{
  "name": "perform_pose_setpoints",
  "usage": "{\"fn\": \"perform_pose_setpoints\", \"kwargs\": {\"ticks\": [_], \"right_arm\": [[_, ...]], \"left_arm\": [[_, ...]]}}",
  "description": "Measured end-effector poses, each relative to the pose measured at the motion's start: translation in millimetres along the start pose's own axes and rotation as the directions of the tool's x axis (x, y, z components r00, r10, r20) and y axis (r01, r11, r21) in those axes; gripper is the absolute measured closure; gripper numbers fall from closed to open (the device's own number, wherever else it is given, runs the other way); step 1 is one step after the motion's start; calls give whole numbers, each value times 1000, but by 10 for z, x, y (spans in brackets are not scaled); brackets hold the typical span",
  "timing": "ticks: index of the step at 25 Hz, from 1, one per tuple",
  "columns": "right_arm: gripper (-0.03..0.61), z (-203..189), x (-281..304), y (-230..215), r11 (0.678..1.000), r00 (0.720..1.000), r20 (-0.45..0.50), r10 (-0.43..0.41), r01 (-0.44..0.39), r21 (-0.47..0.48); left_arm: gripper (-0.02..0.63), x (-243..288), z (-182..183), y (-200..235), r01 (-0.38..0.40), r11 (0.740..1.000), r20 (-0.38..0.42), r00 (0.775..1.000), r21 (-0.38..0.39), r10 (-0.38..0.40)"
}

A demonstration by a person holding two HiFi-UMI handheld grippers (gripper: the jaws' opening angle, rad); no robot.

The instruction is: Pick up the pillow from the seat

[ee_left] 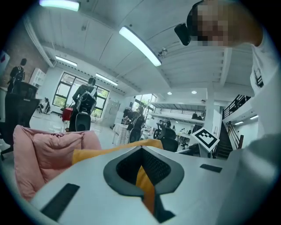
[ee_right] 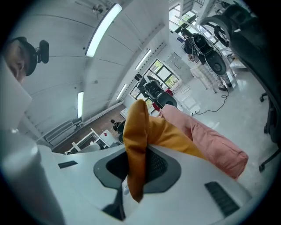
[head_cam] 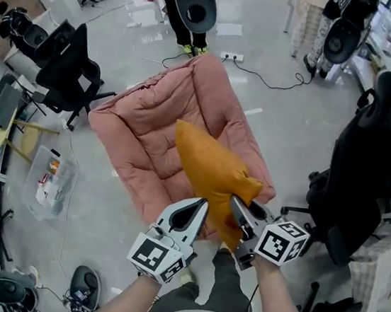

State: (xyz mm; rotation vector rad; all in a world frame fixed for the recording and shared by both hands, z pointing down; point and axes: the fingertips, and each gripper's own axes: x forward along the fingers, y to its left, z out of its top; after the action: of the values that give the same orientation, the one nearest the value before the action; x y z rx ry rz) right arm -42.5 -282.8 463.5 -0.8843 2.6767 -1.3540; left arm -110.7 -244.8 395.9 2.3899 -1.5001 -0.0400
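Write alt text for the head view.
The left gripper and right gripper each pinch the near edge of an orange pillow over a pink cushioned seat. Black office chairs stand around on a grey floor.

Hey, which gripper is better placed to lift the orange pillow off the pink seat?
Right, probably: the right gripper has a thick fold of the pillow between its jaws; the left gripper pinches only a thin strip. Using both looks safest.

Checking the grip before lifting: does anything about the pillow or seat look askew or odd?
The orange pillow slants across the pink seat, and the left gripper and right gripper pinch only its near edge, where the cloth bunches into folds. Nothing looks torn or spilled.
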Motion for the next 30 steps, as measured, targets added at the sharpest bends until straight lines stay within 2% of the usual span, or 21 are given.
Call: {"fn": "perform_pose_setpoints", "kwargs": {"ticks": [3, 6, 12, 17, 20, 25, 30], "right_arm": [[515, 69, -132, 246, 1000, 1000, -13, -6, 6, -13], [517, 191, -286, 482, 1000, 1000, 16, 5, -5, 3], [515, 609, -492, 1099, 995, 990, 115, 87, -91, 31], [517, 937, -469, 1733, 984, 972, 161, 173, -163, -69], [517, 1055, -396, 1999, 977, 968, 158, 196, -179, -116], [517, 1113, -232, 2357, 970, 963, 147, 227, -211, -120], [517, 1059, -260, 2557, 971, 960, 152, 235, -224, -87]], "left_arm": [[604, -196, 300, -37, 1, 1000, 59, 998, 4, -2], [604, -409, 541, -59, -3, 1000, 106, 994, 7, 2], [604, -668, 1073, -237, 30, 999, 187, 982, 17, -33], [604, -819, 1537, -379, 58, 997, 224, 972, 41, -66], [604, -874, 1788, -397, 43, 996, 236, 970, 74, -59], [604, -1098, 2057, -300, 10, 996, 271, 962, 93, -35], [604, -1327, 2109, -216, -7, 996, 290, 957, 91, -20]]}}
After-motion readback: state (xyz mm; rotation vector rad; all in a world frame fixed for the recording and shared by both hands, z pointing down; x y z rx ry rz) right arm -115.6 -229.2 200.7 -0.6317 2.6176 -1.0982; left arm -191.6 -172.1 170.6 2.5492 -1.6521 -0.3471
